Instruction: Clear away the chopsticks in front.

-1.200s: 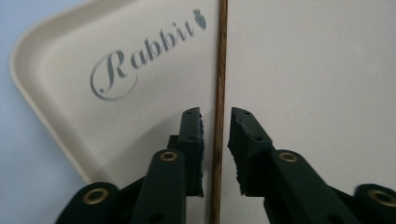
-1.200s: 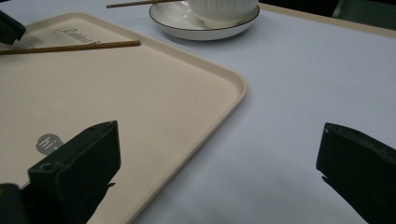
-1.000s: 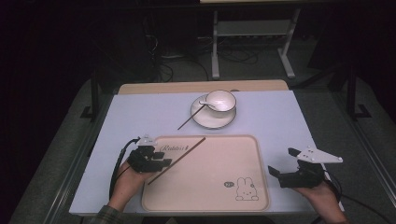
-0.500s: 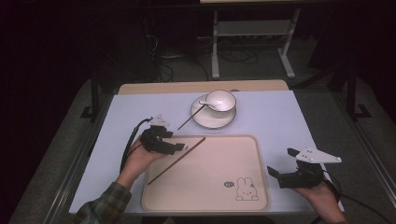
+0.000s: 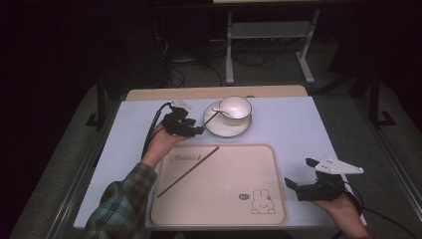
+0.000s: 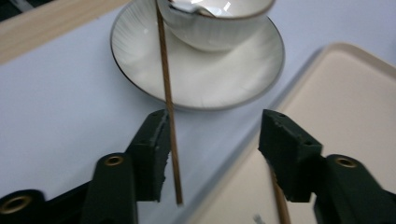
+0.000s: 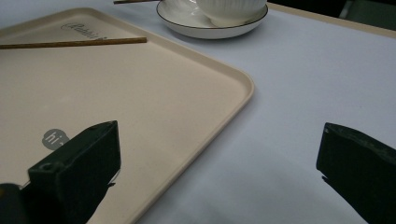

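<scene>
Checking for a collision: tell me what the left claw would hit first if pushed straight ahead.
Probably the chopstick already between the left claw jaws, then the saucer it leans on; depth is unclear.

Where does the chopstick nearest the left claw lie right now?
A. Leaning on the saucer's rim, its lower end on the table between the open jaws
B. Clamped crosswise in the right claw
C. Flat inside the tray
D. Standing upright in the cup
A: in the left gripper view the chopstick crosses the saucer rim and ends between the jaws of the left claw, which stand apart.
</scene>
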Tool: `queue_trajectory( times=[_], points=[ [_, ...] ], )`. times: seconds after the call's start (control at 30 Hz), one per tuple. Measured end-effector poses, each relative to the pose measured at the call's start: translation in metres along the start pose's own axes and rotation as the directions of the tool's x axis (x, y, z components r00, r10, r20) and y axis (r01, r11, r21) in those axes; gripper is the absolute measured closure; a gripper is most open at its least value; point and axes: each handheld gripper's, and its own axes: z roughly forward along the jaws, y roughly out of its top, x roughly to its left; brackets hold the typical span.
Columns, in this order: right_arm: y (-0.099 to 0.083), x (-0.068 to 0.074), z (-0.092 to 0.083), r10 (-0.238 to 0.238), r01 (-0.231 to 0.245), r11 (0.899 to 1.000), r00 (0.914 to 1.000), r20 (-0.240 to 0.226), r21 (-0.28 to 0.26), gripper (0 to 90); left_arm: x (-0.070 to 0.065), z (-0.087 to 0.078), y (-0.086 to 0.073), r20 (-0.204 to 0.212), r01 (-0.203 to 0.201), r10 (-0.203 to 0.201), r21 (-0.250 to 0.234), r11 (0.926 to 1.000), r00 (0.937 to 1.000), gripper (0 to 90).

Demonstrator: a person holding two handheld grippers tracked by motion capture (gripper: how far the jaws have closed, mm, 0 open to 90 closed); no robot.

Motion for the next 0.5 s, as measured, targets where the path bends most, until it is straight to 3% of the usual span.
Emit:
queue_trajectory(
  times=[0.27,0.5],
  points=[
    [0.0,-0.001,0.0,0.002,-0.002,1.0,1.0,0.002,-0.003,0.0,0.012,0.031,0.025,-0.023,0.003,-0.003,0.004,1.0,0.9997,60.0],
    [0.0,-0.002,-0.001,0.009,-0.009,1.0,1.0,-0.003,-0.01,0.0,0.022,0.059,0.031,-0.046,0.015,-0.013,0.037,0.9992,0.9988,67.8]
  ],
)
